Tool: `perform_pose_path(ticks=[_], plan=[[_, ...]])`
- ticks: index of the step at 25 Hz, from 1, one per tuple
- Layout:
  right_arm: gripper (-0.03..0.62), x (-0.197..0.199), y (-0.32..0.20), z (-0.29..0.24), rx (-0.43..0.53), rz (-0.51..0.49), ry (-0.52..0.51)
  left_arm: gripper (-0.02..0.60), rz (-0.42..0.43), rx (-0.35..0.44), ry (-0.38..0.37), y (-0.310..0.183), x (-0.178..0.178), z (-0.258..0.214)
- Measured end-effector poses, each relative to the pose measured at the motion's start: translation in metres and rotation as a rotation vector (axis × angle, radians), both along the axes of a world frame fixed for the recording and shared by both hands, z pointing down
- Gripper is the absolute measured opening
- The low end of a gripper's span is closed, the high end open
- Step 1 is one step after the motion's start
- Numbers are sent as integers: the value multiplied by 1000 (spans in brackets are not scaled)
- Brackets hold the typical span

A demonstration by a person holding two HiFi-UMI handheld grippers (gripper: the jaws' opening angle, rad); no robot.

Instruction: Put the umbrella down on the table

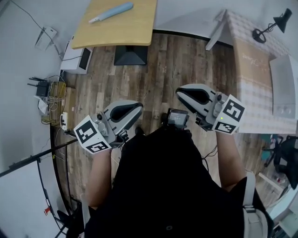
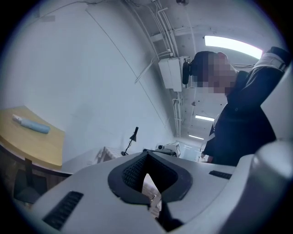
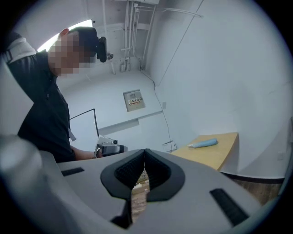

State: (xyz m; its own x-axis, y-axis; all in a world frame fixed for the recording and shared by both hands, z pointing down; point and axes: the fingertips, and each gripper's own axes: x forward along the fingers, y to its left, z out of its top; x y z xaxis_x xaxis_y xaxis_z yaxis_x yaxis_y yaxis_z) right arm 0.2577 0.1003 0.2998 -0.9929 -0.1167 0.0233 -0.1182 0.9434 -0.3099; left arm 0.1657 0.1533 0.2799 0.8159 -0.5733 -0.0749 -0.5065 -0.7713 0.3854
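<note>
Your left gripper [image 1: 137, 108] and right gripper [image 1: 180, 94]: both closed, empty.
Bare floor [image 1: 163, 60] ahead; umbrella [image 1: 111, 12] lies on table [image 1: 135, 32], well beyond them.

No words I can read anywhere

My left gripper [image 1: 136, 108] and right gripper [image 1: 180, 94] carry only black-and-white square markers [image 1: 87, 131], which are patterns without letters or numbers. A pale scrawl on the checked tablecloth [image 1: 253, 88] is too faint for me to read. The wall panel [image 3: 133, 100] in my right gripper view is too small to make out.
</note>
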Motion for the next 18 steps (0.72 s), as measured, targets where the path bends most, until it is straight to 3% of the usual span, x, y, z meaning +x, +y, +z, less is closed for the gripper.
perform_pose_path(ticks=[11, 18], plan=[[21, -114, 68, 1, -10, -68, 60, 12, -61, -5, 40, 78, -95, 12], [21, -143, 89, 10, 8, -75, 104, 12, -56, -30, 51, 99, -120, 25]])
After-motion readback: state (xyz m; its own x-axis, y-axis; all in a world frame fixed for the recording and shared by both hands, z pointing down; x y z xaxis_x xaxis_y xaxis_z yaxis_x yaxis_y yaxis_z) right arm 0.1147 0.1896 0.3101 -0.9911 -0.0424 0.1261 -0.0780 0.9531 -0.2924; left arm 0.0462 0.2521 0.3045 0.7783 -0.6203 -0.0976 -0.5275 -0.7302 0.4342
